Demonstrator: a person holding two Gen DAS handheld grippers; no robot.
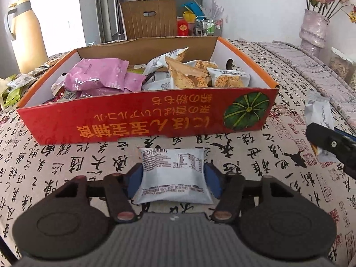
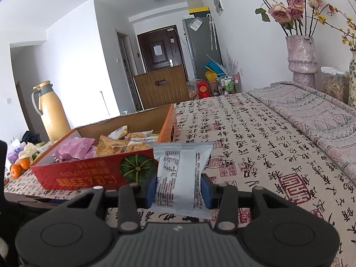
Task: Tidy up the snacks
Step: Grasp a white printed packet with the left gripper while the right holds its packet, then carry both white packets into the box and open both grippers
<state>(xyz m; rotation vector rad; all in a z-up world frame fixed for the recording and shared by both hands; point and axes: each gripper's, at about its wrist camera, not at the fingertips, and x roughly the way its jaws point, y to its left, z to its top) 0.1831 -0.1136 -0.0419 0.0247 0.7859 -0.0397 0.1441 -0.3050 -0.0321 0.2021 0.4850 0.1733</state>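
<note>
The left claw [image 1: 173,175] is gripping a white snack packet [image 1: 174,173] that is lying flat on the bench [image 1: 66,160], its blue pads [image 1: 135,178] pressing the packet's two side edges; no earlier frame shows how the jaws got there. The packet is sitting at 6 o'clock from the red box [image 1: 142,120], just beside its front wall and apart from it. The box is standing open on the calligraphy-printed cloth, holding pink packets [image 1: 98,75] at its 9 o'clock side and white and tan snack packets [image 1: 200,73] toward 3 o'clock.

In the right wrist view, the right claw [image 2: 180,187] is clamping a second white packet [image 2: 181,171] upright and off the bench, its pads [image 2: 150,191] squeezing the lower half while the crimped top edge is standing free above them. That packet is hanging at 4 o'clock from the box [image 2: 89,175], in front of the pumpkin picture on its corner. In the left wrist view the same claw [image 1: 331,144] is showing at 3 o'clock, near the frame edge.

A yellow flask [image 2: 53,113] is standing at 10 o'clock behind the box, oranges [image 2: 20,166] are lying at 9 o'clock, and a pink vase [image 2: 302,57] of flowers is rising at 2 o'clock on the far side of the bench.
</note>
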